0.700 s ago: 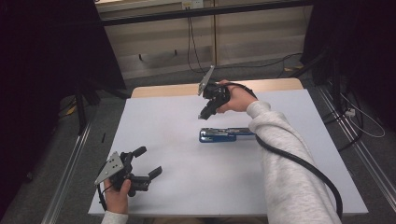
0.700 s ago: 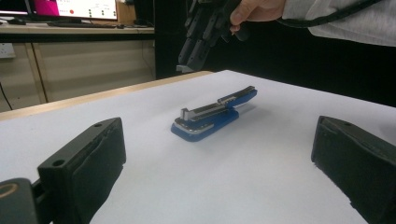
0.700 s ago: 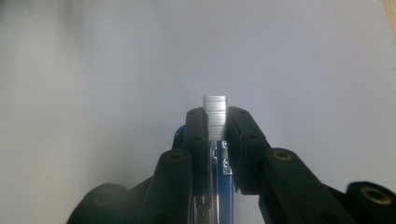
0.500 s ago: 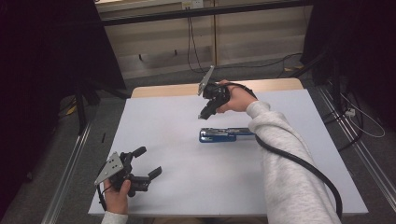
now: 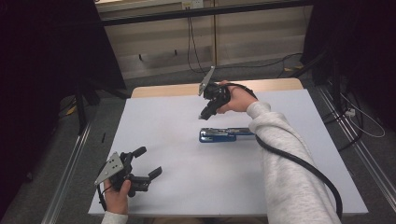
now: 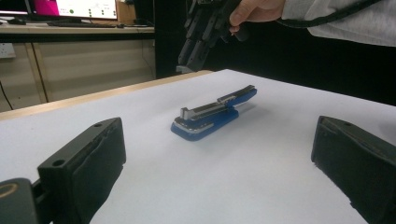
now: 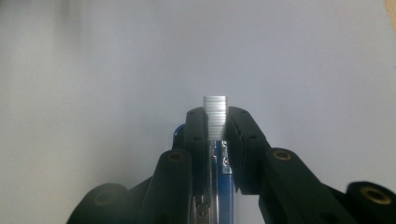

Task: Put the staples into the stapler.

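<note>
A blue stapler (image 5: 218, 135) lies open on the white table (image 5: 168, 121), its silver magazine (image 6: 205, 110) facing up. My right gripper (image 5: 206, 115) hovers just beyond it, pointing down. It is shut on a short silver strip of staples (image 7: 215, 112), which sticks out past the pads. Below that strip, part of the blue stapler (image 7: 226, 189) shows between the jaws of my right gripper (image 7: 216, 125). My left gripper (image 5: 148, 161) rests near the table's front left corner, open and empty. Its jaws stand wide apart in the left gripper view, facing the stapler (image 6: 212, 116) and the right gripper (image 6: 195, 49).
The table's wooden far edge (image 5: 177, 89) runs behind the right hand (image 5: 236, 99). A black cable (image 5: 299, 163) trails along the grey sleeve (image 5: 285, 158). Metal rails (image 5: 70, 163) flank the table on both sides. Bare white surface lies between the two grippers.
</note>
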{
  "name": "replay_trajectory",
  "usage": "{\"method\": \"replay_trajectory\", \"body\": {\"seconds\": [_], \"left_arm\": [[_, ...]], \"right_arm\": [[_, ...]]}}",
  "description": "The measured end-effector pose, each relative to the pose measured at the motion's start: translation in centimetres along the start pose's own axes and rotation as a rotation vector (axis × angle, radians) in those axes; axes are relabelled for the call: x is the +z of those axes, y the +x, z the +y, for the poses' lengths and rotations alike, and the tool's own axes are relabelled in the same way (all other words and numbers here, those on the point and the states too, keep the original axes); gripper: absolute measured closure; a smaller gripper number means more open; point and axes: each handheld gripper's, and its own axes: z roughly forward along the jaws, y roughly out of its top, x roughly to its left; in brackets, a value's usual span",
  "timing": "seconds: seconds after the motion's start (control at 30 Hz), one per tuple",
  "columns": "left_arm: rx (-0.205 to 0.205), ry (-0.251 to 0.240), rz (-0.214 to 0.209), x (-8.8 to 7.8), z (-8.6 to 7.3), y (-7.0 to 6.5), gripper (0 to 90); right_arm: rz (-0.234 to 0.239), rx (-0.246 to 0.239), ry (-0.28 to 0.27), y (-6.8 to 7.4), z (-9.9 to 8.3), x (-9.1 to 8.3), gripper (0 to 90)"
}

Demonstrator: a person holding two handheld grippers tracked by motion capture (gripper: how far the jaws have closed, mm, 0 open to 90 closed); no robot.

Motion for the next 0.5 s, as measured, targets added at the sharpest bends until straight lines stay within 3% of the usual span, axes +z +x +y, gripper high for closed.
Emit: {"method": "replay_trajectory", "body": {"seconds": [0.5], "left_arm": [[-0.002, -0.004, -0.007, 0.31, 0.03, 0.06, 3.2]], "right_arm": [[0.005, 0.013, 0.003, 0.11, -0.70, 0.49, 78.4]]}}
